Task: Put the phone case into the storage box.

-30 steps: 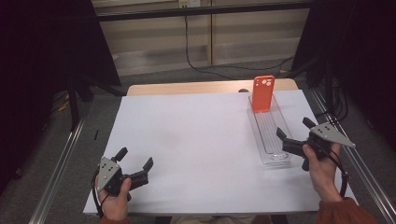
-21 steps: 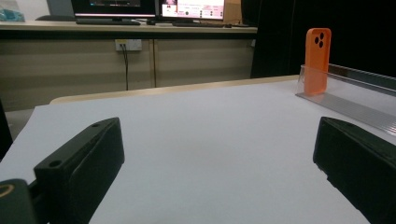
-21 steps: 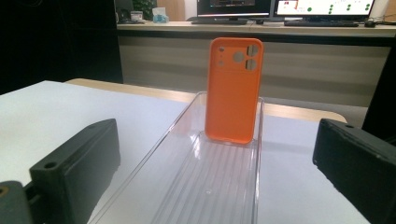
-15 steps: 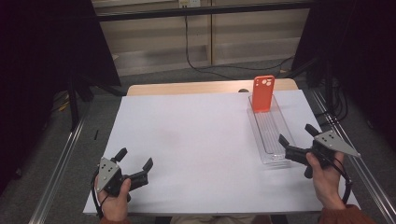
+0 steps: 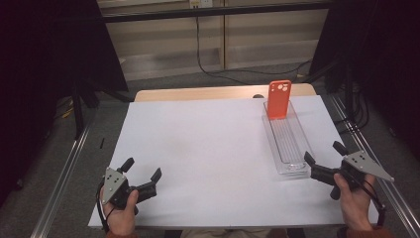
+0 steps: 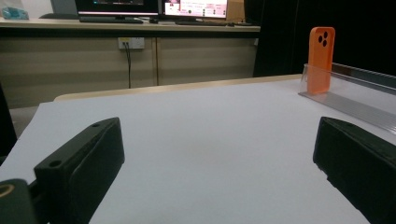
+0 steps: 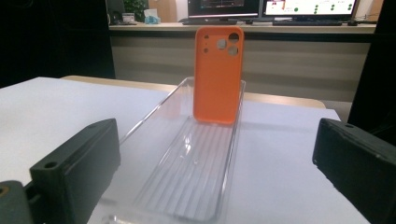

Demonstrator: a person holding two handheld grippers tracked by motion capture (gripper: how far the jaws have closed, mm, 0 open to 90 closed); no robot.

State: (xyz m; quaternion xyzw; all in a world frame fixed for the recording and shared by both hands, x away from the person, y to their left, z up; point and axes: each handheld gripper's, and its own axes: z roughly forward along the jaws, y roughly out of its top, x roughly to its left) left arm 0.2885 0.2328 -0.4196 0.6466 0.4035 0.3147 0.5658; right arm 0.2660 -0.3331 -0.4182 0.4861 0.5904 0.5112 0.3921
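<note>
right gripper view: orange phone case (image 7: pixel 218 74) upright beyond spread fingers (image 7: pixel 74 165) (apart)

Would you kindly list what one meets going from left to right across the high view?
Left gripper → clear tray with the orange phone case standing at its far end → right gripper.

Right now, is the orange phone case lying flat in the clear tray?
No, the orange phone case stands upright at the far end of the clear tray, its camera holes at the top.
</note>
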